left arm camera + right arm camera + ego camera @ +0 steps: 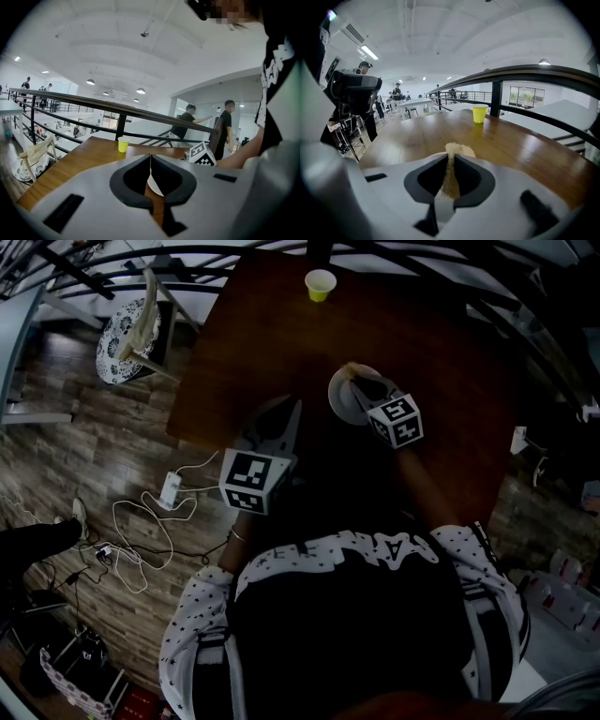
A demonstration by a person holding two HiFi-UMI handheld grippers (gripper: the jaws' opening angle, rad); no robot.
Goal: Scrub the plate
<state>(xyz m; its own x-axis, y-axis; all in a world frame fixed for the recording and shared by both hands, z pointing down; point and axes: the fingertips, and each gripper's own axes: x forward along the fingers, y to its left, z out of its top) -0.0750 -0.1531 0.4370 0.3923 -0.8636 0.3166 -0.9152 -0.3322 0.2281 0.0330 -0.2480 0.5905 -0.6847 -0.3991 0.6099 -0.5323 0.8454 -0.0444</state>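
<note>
On a dark brown wooden table with a glossy top sits one round white plate, toward the middle and a little to the person's right. One small yellow paper cup stands well apart from it at the far edge, just before a dark metal railing. Beyond the rail the room opens out under a white vaulted ceiling with round lamps, and two people in black stand off to one side. The floor beside the table is grey-brown planking with a tangle of white cables on it. One pale wooden chair with a patterned cushion stands there too.

Two grippers are in view, each with one black-and-white marker cube. The right gripper is clamped on one tan, fibrous scouring pad. Its tuft sticks out past the jaw tips, and in the head view it hangs over the far rim of the plate. The left gripper has its jaws pressed together with nothing between them. The plate shows white through the slit behind the tips, and this gripper sits just left of the plate.
</note>
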